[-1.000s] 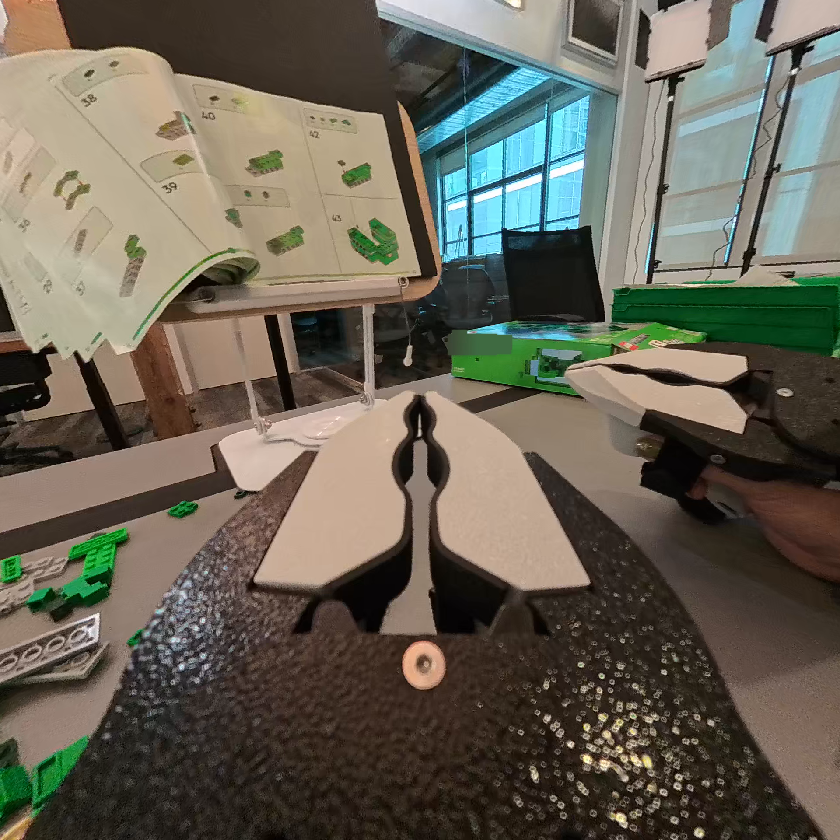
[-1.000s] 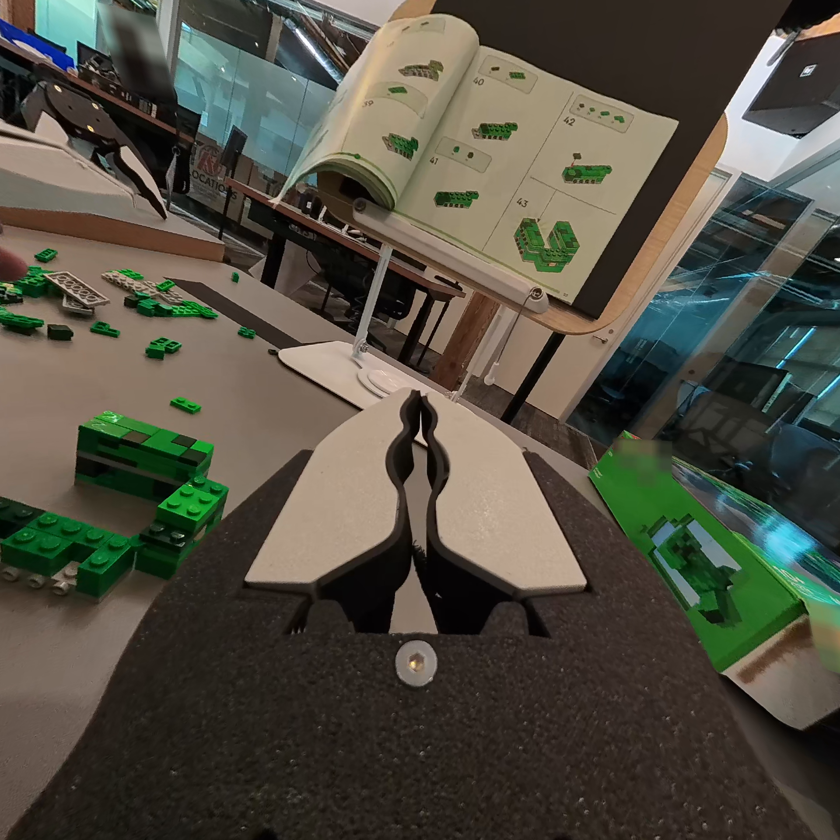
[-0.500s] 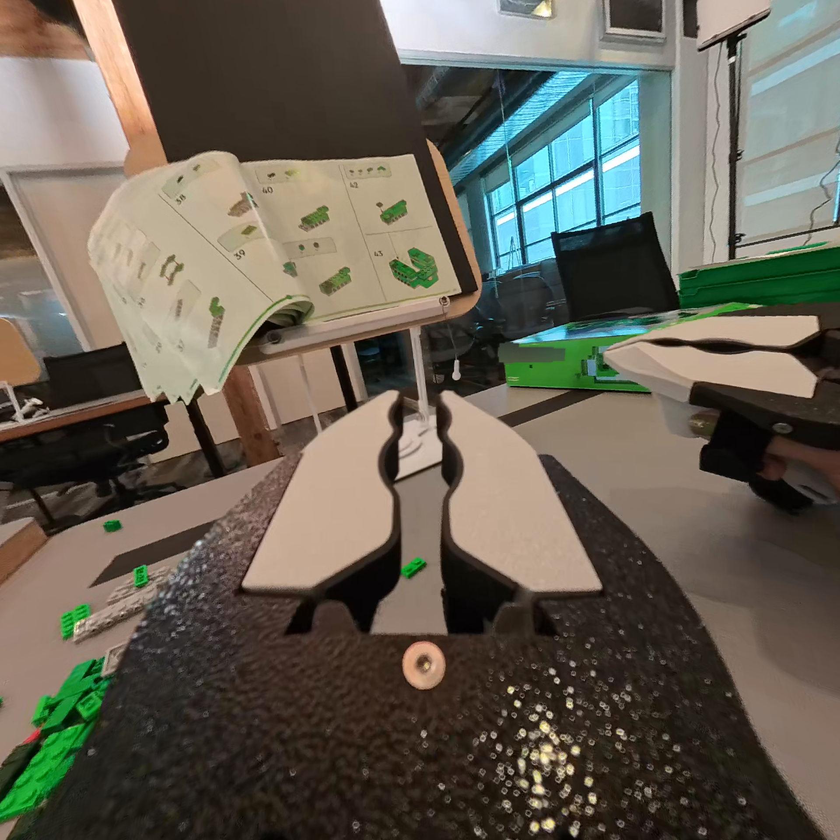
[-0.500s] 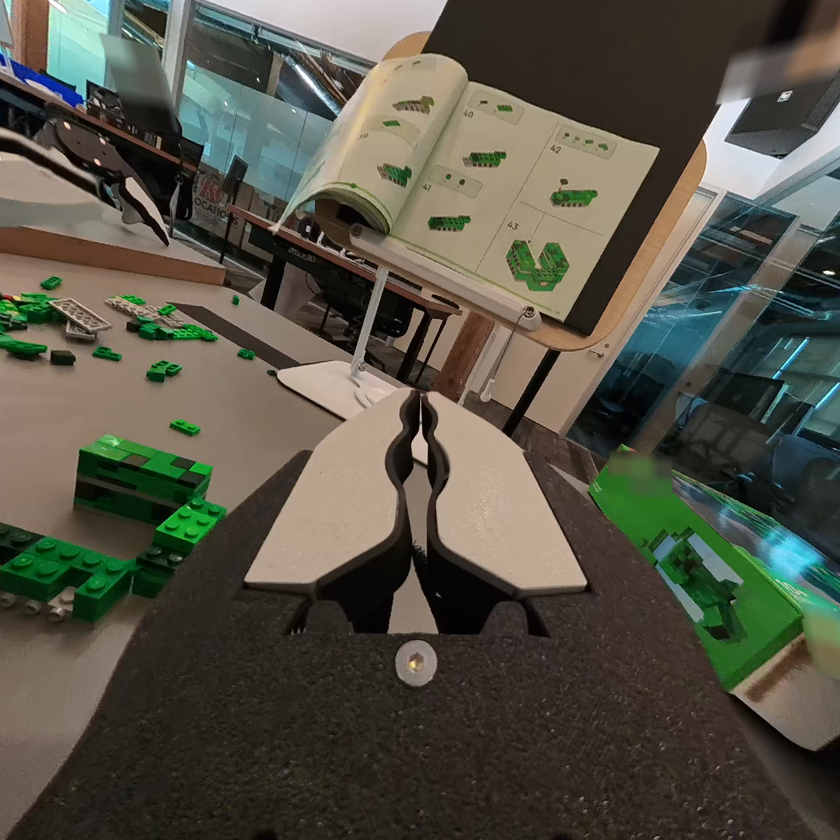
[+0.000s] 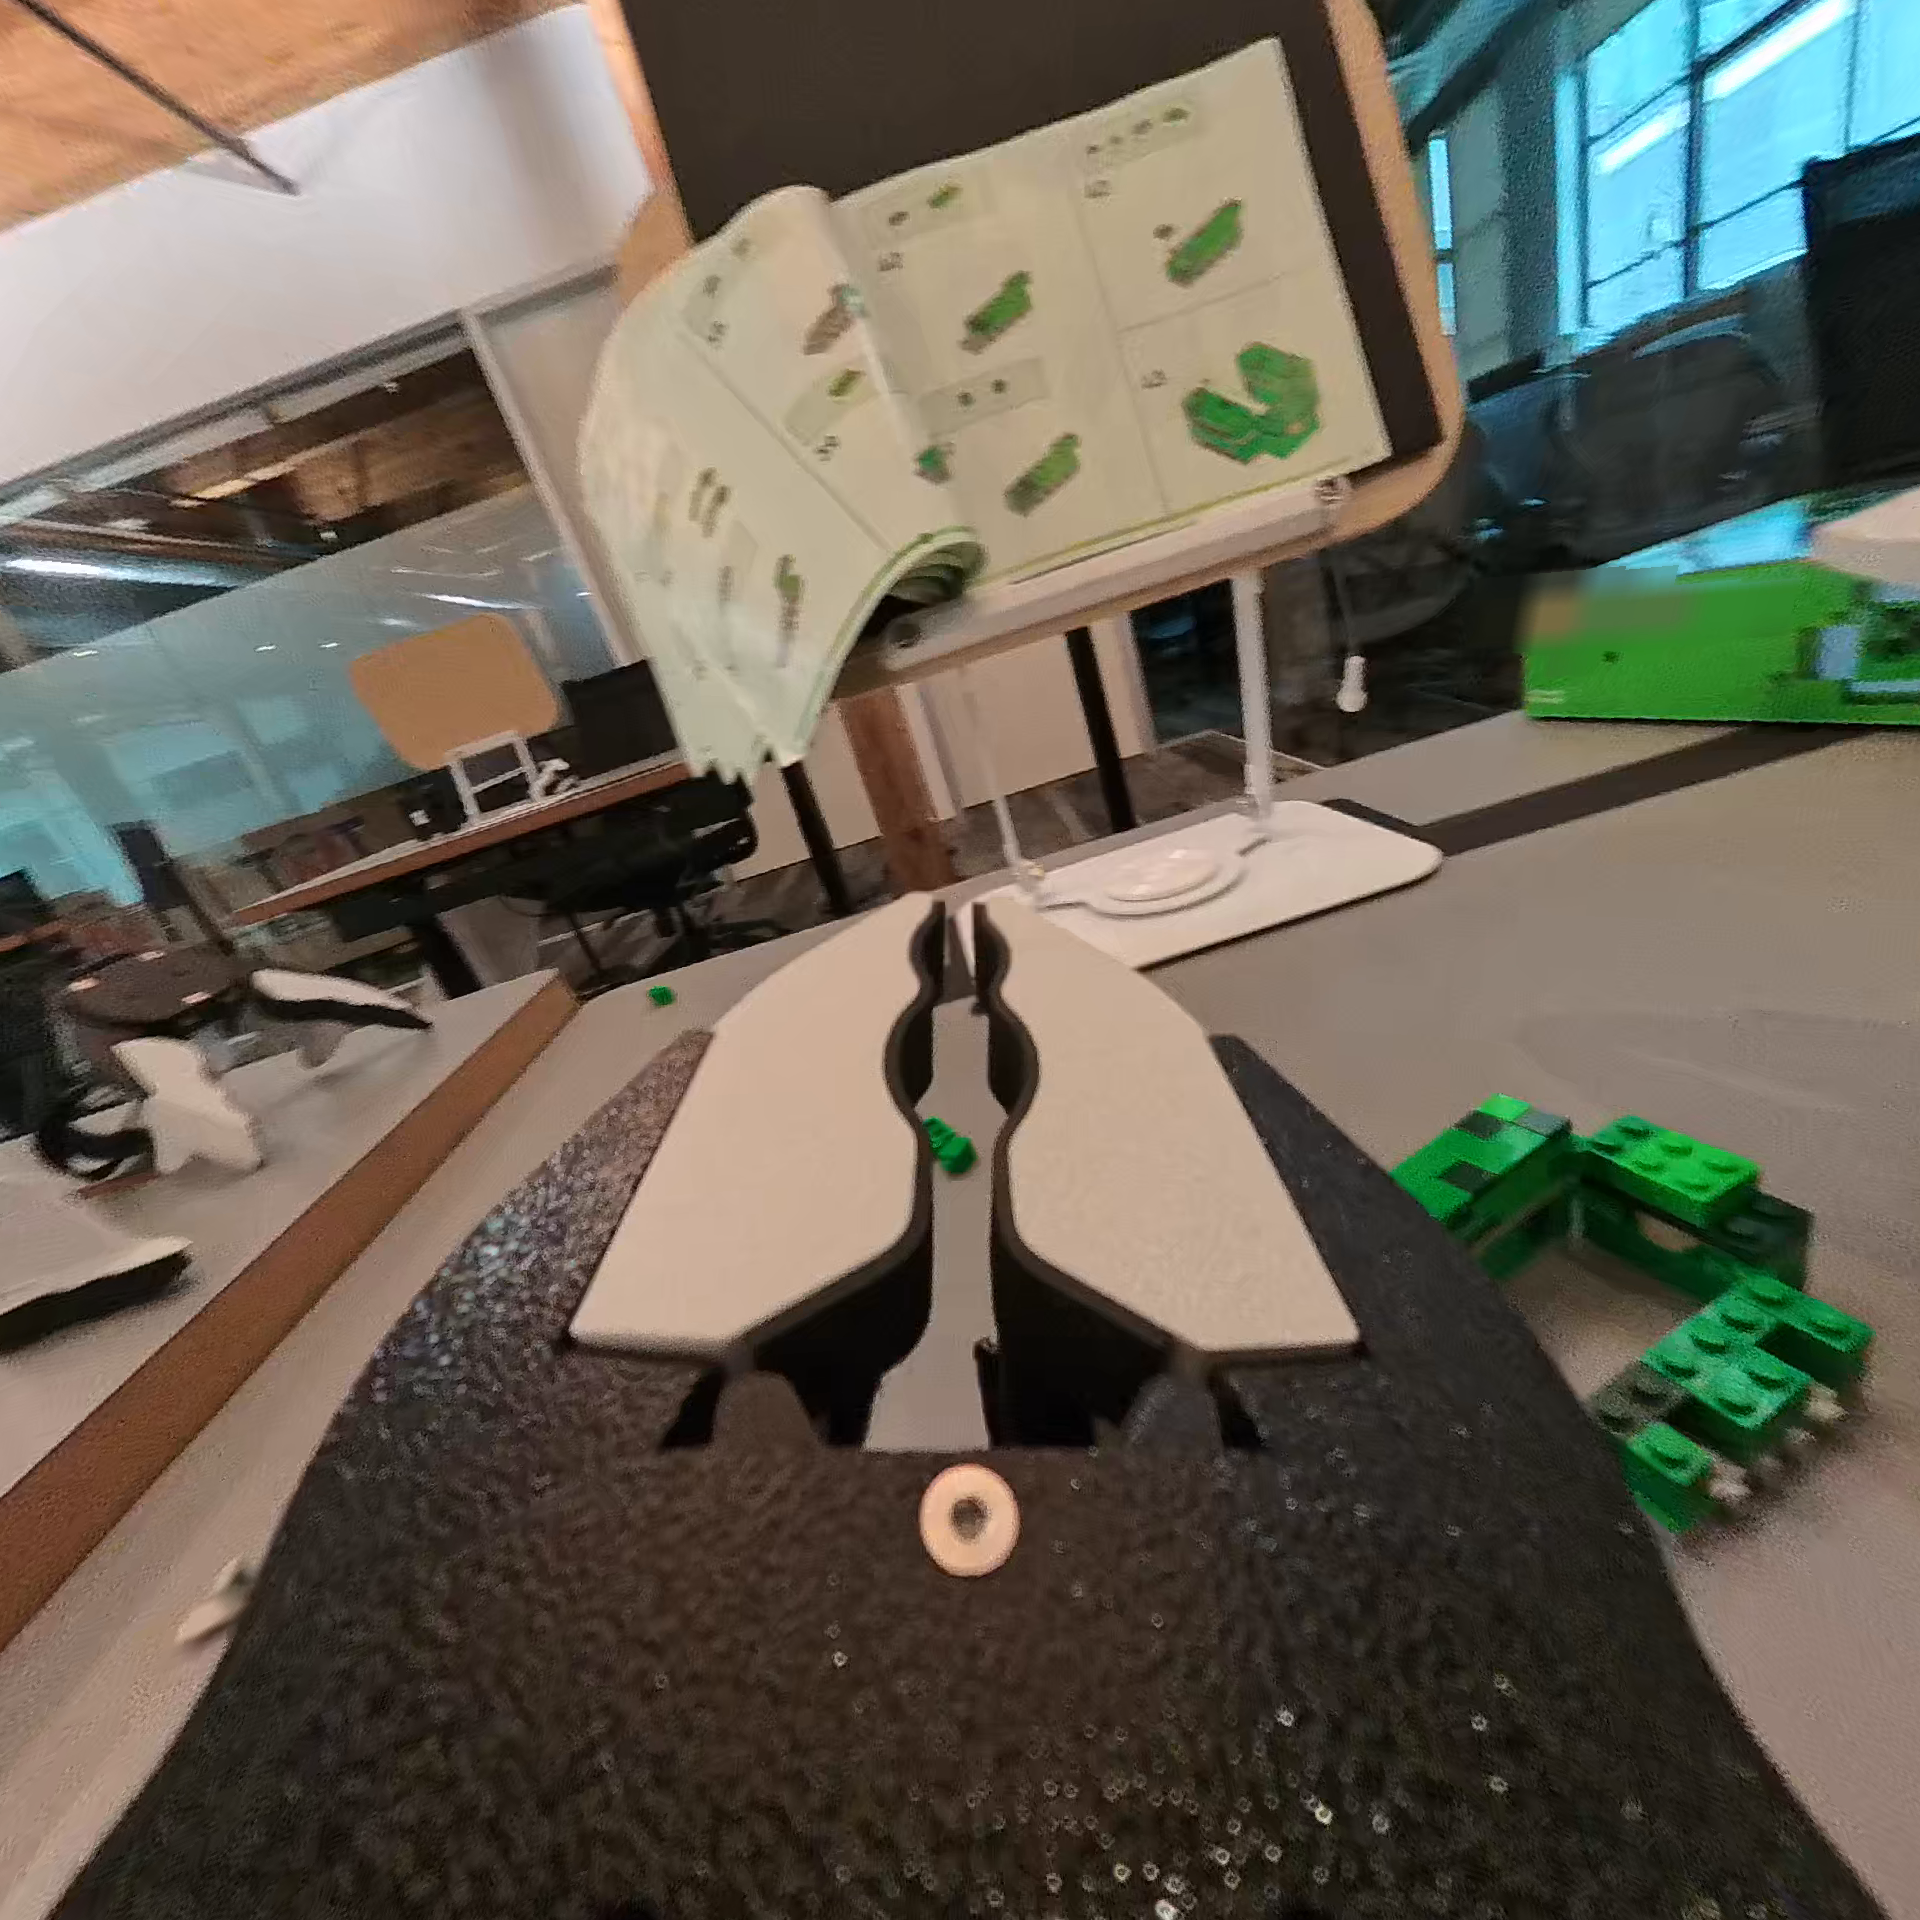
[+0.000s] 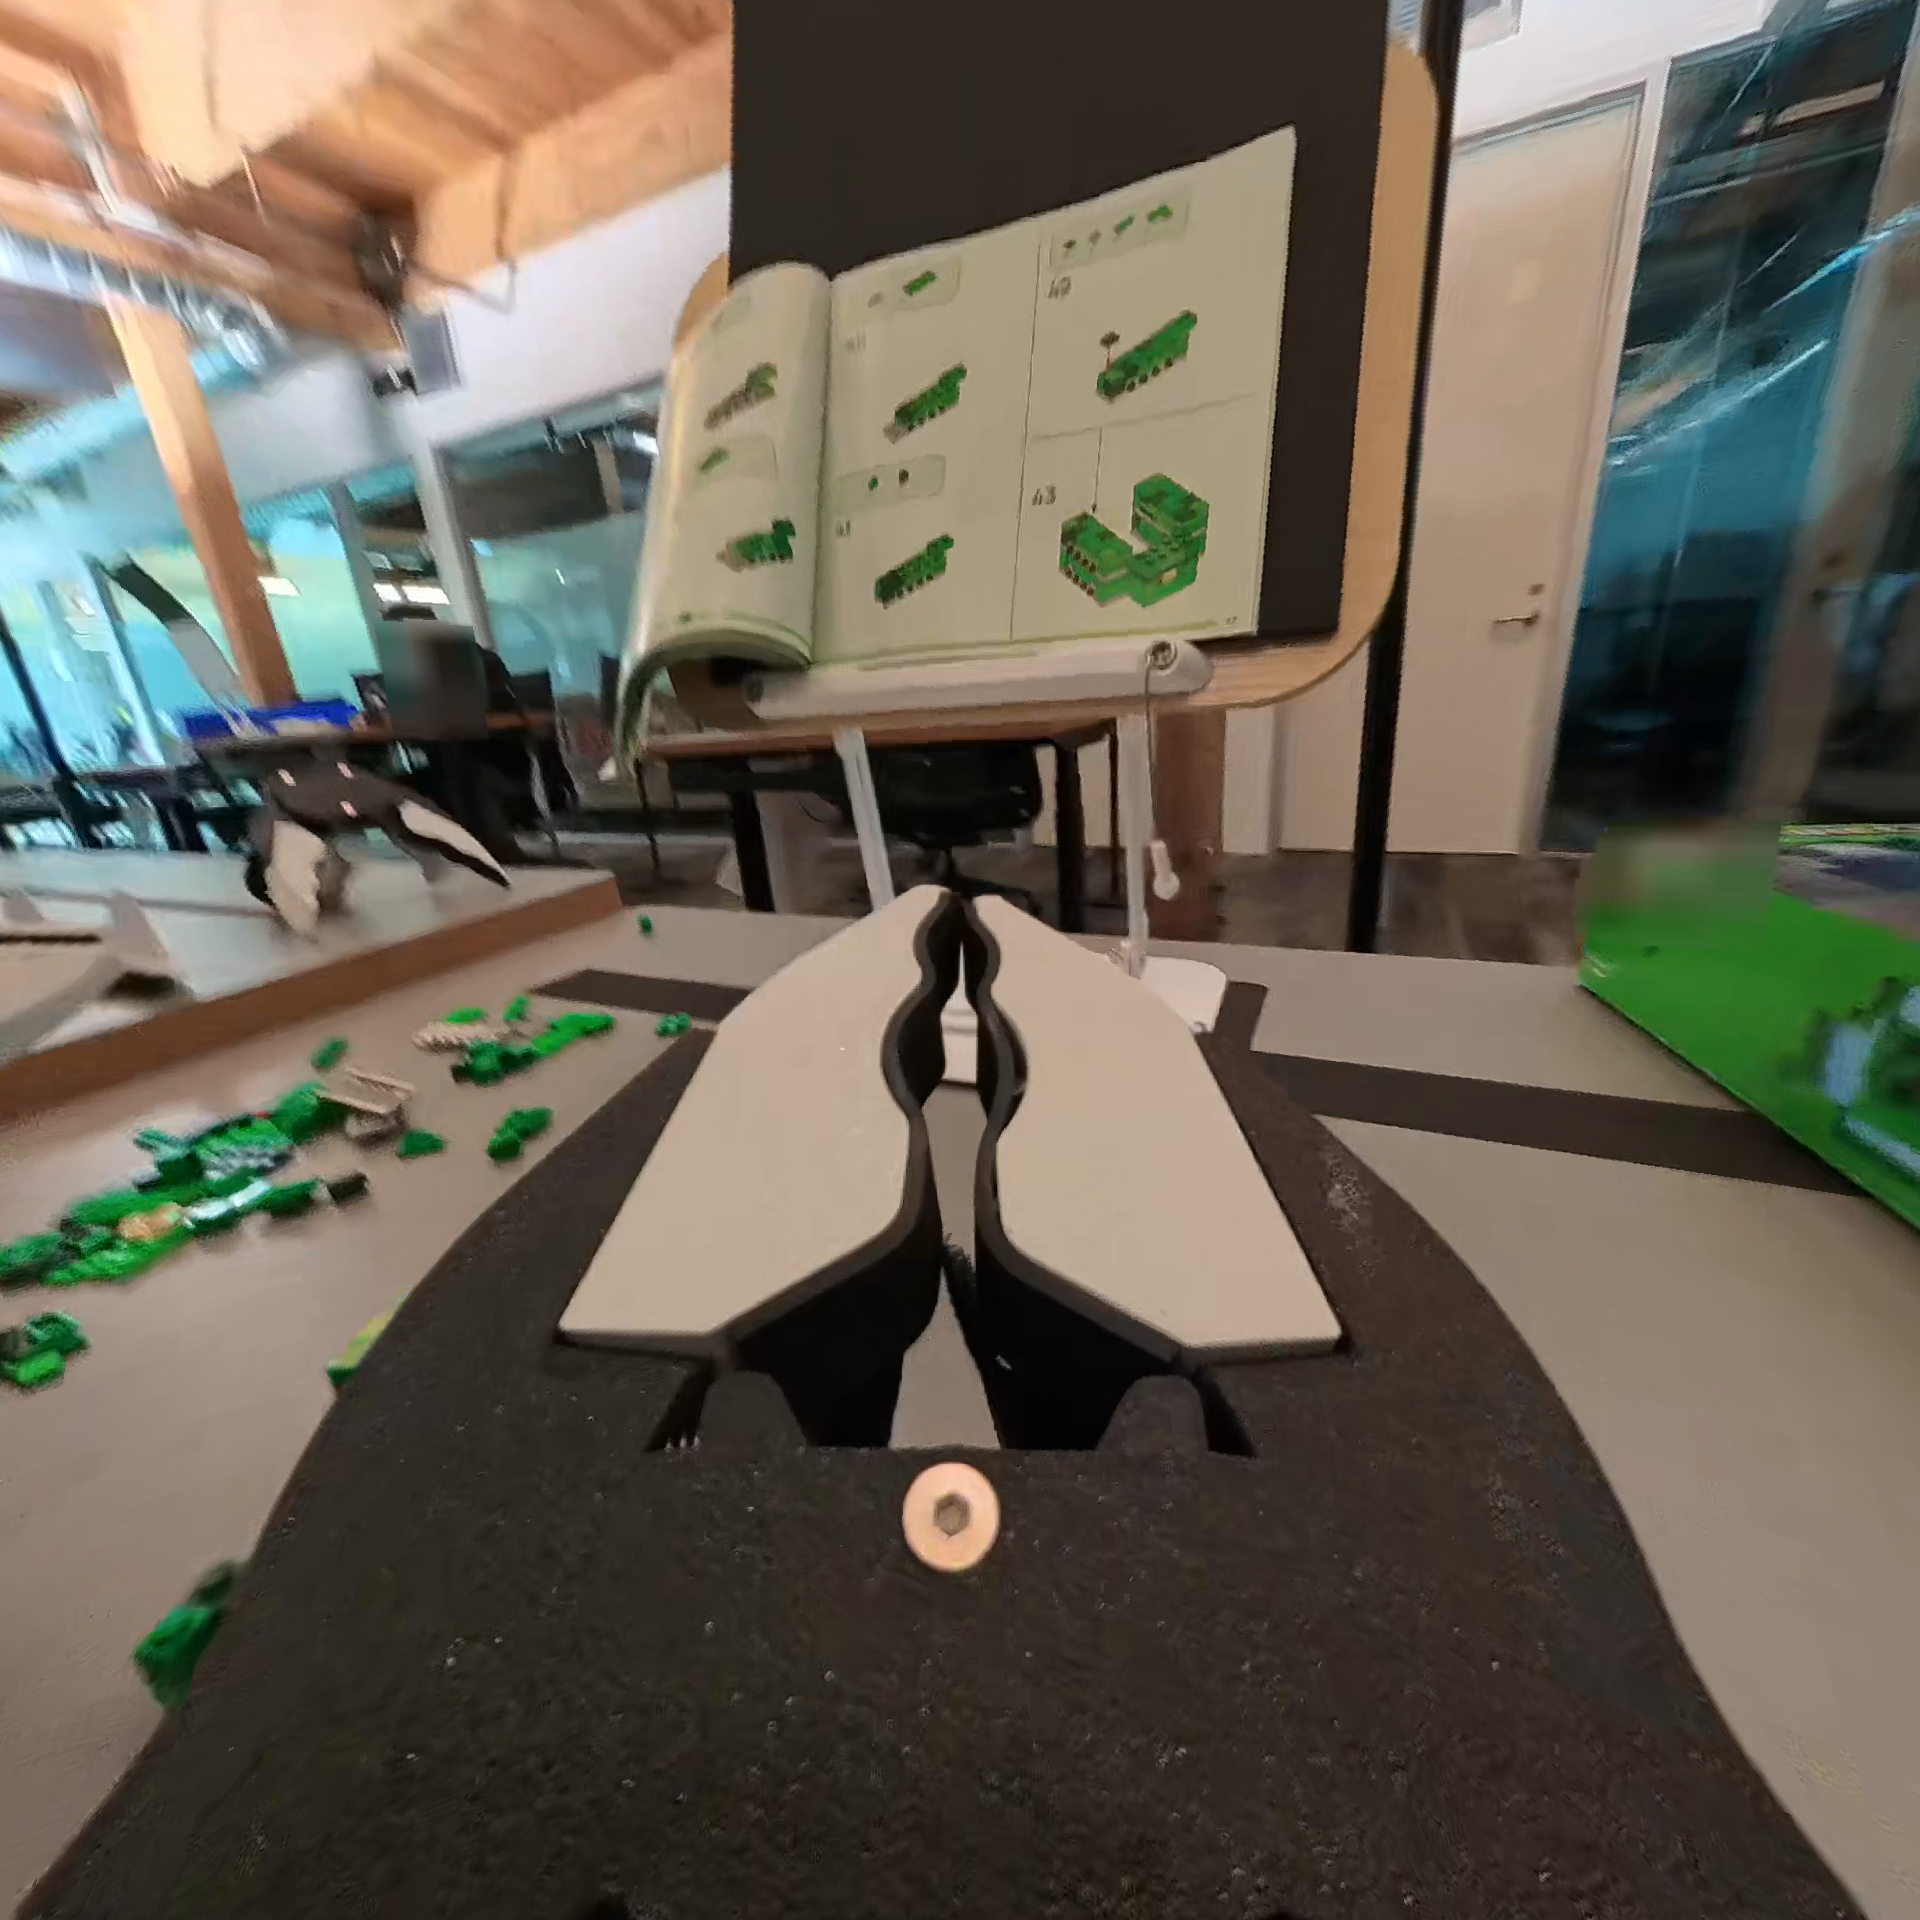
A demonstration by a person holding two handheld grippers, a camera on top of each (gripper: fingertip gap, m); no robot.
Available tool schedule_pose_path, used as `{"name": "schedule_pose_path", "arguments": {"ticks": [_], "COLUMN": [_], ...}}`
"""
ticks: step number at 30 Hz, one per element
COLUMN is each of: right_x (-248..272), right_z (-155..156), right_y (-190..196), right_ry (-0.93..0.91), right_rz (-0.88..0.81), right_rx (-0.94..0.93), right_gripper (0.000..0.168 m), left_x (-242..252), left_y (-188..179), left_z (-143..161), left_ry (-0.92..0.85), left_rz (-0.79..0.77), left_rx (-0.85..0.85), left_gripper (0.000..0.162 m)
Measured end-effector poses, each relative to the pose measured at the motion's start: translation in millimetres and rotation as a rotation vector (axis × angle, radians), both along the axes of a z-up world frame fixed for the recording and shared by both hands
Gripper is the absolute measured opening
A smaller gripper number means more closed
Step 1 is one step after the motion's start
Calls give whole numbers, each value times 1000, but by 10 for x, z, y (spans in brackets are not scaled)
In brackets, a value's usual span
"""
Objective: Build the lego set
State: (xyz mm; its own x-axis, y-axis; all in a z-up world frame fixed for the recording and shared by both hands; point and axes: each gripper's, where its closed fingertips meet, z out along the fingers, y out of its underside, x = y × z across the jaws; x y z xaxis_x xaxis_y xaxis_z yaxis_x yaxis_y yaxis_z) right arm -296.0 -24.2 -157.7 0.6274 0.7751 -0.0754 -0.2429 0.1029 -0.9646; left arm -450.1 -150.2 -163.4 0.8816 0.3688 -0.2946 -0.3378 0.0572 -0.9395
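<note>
My left gripper (image 5: 959,916) hangs over the grey table (image 5: 1558,987), empty, its jaws a narrow gap apart. A small loose green piece (image 5: 948,1155) lies on the table and shows through that gap. The part-built green lego model (image 5: 1621,1247) sits on the table to the right of this gripper. My right gripper (image 6: 961,914) is shut on nothing and points at the open instruction booklet (image 6: 1039,436) on its stand. Loose green and grey bricks (image 6: 208,1174) lie scattered to the left of it. The booklet also shows in the left wrist view (image 5: 1039,343).
The stand's white base (image 5: 1226,883) rests at the table's back. A green lego box (image 6: 1766,1039) lies at the right. A raised wood-edged platform (image 6: 312,997) at the left carries spare grippers (image 6: 353,831). Black tape strips (image 6: 1507,1122) cross the table. There is about 20 centimeters between the tips of the two grippers. The part-built green lego model (image 5: 1621,1247) is about equally far from each gripper, around 15 centimeters.
My left gripper opened, then narrowed again, and swung so the green model now shows at its right. My right gripper turned left to face the booklet squarely and stayed shut.
</note>
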Motion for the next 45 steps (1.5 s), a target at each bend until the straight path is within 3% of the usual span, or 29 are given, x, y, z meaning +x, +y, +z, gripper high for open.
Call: {"name": "schedule_pose_path", "arguments": {"ticks": [5, 10, 21, 24, 27, 30, 32, 36, 38, 39, 43, 45], "right_x": [-133, -220, -267, -255, -277, -364, -360, -327, -327, -322, -289, -282], "right_z": [17, -31, -87, -74, -50, -42, -46, -74, -93, -99, -90, -88], "right_y": [-122, -166, -248, -347, -536, -731, -718, -615, -582, -575, -581, -578], "right_ry": [-46, -110, -268, -280, -260, -308, -312, -299, -306, -309, -286, -273], "right_rz": [21, 25, -42, -25, 26, 77, 68, 47, 39, 35, 45, 53], "right_rx": [104, 139, 262, 300, 312, 432, 432, 368, 351, 350, 326, 309], "right_gripper": [0, 0, 0, 0, 0, 0, 0, 0, 0, 0, 0, 0], "left_x": [-100, -107, 411, 410, 421, 411, 234, -646, -1030, -1116, -1223, -1281], "left_y": [-98, -133, -42, -32, -36, -162, -409, -1227, -1533, -1614, -1516, -1325], "left_z": [54, 65, -81, -85, -7, 67, 42, -106, -344, -430, -521, -541], "left_ry": [85, 98, 50, 36, 136, 131, 126, 78, -38, -103, -264, -296], "left_rz": [115, 129, -150, -131, -128, -184, -183, 40, 134, 134, 87, 106], "left_rx": [21, 28, -63, -68, -50, -32, -104, -253, -377, -410, -442, -466], "left_gripper": [0, 0, 0, 0, 0, 0, 0, 0, 37, 38, 28, 11]}}
